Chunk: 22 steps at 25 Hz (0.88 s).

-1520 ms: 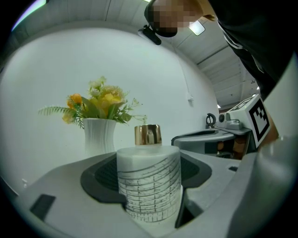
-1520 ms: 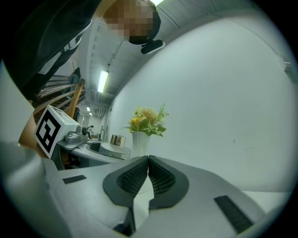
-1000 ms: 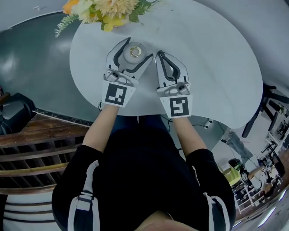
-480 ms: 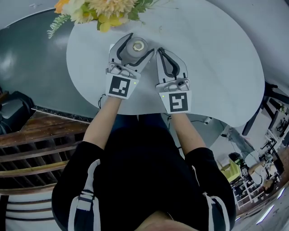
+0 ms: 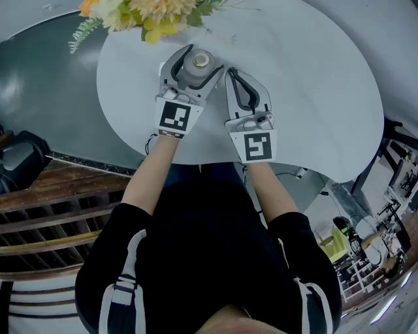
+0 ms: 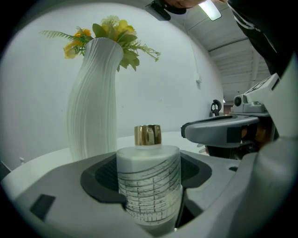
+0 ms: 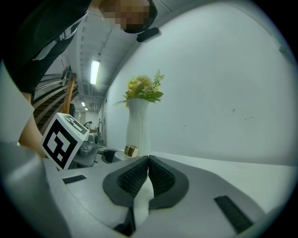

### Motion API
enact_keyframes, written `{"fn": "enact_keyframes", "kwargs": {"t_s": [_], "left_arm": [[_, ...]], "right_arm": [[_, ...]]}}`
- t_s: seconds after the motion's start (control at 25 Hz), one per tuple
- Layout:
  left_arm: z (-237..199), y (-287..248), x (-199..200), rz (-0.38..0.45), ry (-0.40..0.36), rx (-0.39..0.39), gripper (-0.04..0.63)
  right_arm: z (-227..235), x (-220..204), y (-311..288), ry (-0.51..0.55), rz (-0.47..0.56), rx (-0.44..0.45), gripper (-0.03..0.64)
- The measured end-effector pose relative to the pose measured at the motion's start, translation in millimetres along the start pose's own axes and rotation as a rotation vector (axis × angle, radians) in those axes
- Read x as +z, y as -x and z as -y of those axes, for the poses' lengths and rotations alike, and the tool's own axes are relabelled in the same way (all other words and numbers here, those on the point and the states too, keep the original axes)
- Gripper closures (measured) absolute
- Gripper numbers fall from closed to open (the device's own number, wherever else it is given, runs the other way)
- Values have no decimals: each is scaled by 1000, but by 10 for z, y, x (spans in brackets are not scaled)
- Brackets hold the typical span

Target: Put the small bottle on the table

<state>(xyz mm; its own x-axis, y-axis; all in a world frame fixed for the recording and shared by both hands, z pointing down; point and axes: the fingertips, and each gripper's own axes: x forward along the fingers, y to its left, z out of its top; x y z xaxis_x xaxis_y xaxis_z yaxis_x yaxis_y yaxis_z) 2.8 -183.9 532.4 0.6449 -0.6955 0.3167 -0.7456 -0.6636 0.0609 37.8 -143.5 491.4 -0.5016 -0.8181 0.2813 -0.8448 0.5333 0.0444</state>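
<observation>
A small frosted white bottle (image 6: pixel 149 183) with a gold cap (image 6: pixel 148 135) stands upright between the jaws of my left gripper (image 5: pixel 193 65), which is shut on it. From the head view the bottle (image 5: pixel 196 67) is over the round white table (image 5: pixel 313 98), just in front of the flowers. Whether its base touches the tabletop is hidden. My right gripper (image 5: pixel 240 81) is beside it on the right, shut with nothing held; its ribbed pads (image 7: pixel 139 176) meet in the right gripper view. The gold cap (image 7: pixel 131 150) shows there at the left.
A tall ribbed white vase (image 6: pixel 93 102) of yellow flowers (image 5: pixel 147 13) stands just beyond the bottle near the table's far left edge. Dark floor and wooden stairs (image 5: pixel 52 202) lie to the left. A white wall rises behind the table.
My left gripper has carried the bottle a little forward and to the right, closer to the vase. The right gripper has barely shifted.
</observation>
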Motion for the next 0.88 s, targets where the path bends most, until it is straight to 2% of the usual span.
{"fn": "enact_keyframes", "kwargs": {"t_s": [0.16,0.64,0.88], "left_arm": [[4,-17,-34,-25,3,2,256],[39,-10,-192,-153,-83,46,256],[55,63,-285,-188,-80,35,250]], "right_arm": [[-29,11,6,-1,3,3,594],[-91,63,45,-10,5,4,594],[-107,114,81,-32,6,-8,594]]}}
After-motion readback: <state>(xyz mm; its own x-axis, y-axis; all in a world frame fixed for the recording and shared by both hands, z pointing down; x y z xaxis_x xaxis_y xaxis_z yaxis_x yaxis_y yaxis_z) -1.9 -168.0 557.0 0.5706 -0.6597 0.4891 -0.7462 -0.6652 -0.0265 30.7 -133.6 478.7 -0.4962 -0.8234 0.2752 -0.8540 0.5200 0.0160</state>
